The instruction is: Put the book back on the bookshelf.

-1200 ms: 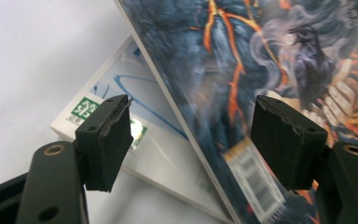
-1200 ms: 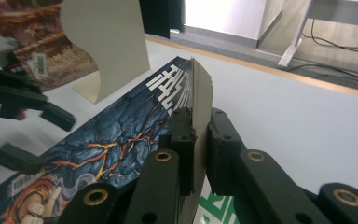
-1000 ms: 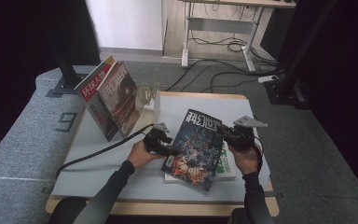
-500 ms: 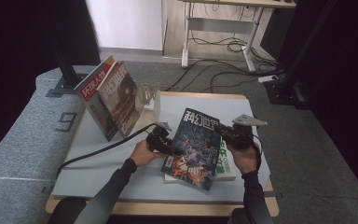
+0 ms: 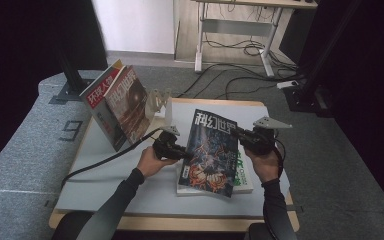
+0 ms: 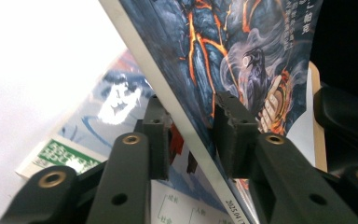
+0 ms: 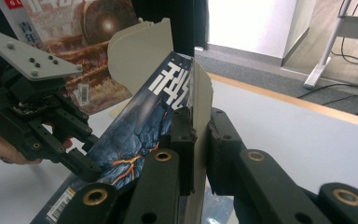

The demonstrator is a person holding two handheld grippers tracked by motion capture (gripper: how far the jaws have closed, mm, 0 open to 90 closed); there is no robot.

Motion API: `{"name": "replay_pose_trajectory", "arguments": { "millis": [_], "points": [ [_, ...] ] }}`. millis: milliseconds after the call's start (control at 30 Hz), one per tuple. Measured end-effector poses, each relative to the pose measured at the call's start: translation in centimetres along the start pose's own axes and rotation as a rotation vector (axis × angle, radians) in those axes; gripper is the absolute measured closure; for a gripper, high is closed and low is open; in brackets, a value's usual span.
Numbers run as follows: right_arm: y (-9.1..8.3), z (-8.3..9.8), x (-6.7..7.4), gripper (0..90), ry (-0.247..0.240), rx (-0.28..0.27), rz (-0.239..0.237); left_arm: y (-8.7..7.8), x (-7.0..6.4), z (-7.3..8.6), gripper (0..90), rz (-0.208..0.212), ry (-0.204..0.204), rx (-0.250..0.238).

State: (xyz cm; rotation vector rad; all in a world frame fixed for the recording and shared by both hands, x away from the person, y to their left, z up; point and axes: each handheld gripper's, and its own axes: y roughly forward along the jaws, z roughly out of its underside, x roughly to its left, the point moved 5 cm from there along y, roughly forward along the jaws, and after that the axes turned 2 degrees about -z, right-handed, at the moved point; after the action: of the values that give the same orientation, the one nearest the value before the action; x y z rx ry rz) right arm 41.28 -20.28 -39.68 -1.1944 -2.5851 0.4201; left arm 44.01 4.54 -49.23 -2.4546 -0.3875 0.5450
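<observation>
A dark blue magazine (image 5: pixel 210 150) with fiery cover art hangs tilted above the table, held by both side edges. My left gripper (image 5: pixel 186 152) has just been closing on its left edge. In the left gripper view the magazine's spine (image 6: pixel 186 126) runs between the two pads, and both pads touch it. My right gripper (image 5: pixel 237 135) is shut on the opposite edge; in the right gripper view its pads (image 7: pixel 184 133) pinch the thin page edge of the magazine (image 7: pixel 140 126). My left gripper (image 7: pixel 81 156) also appears there, farther off at the cover's lower side.
A second magazine (image 5: pixel 244 175) with a green margin lies flat under the held one. Two more magazines (image 5: pixel 120 105) lean at the table's back left against a beige bookend (image 5: pixel 159 102). A black cable (image 5: pixel 105 160) trails left across the white tabletop (image 5: pixel 130 190).
The left gripper's jaws have closed onto the magazine's left edge. Both hands and the magazine have stayed almost in place.
</observation>
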Motion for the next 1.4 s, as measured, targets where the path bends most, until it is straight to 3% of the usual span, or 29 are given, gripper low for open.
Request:
{"name": "replay_pose_trajectory", "arguments": {
  "millis": [167, 300, 467, 700, 933, 1200, 1400],
  "points": [
    [-0.3, -1.1, 0.0, 81.4, -0.003, -0.026, -0.002, -0.7, -0.1, -0.6, 73.2, -0.042, 0.019, -0.052],
    [-0.4, -2.4, 0.6, 81.3, -0.039, -0.040, 0.001, -1.7, -0.1, -1.1, 75.0, -0.122, 0.057, -0.110],
    [-0.3, -2.7, 1.2, 81.1, -0.073, -0.045, 0.003, -2.3, -0.6, -0.8, 75.2, -0.159, 0.119, -0.103],
    [-1.2, -2.2, 1.0, 78.5, -0.062, -0.073, -0.018, -2.9, -1.6, -0.2, 78.9, -0.173, 0.192, -0.078],
    [-1.8, -1.9, 1.0, 73.1, -0.054, -0.091, -0.052, -3.4, -1.8, 0.6, 82.0, -0.122, 0.178, -0.103],
    [-0.9, -0.6, 1.0, 61.1, -0.085, -0.030, -0.049, -3.7, -2.1, 1.0, 82.5, -0.131, 0.204, -0.087],
    [-0.4, 0.3, 1.2, 59.9, -0.084, -0.021, -0.068, -4.0, -2.1, 1.3, 82.4, -0.120, 0.194, -0.093]
  ]
}}
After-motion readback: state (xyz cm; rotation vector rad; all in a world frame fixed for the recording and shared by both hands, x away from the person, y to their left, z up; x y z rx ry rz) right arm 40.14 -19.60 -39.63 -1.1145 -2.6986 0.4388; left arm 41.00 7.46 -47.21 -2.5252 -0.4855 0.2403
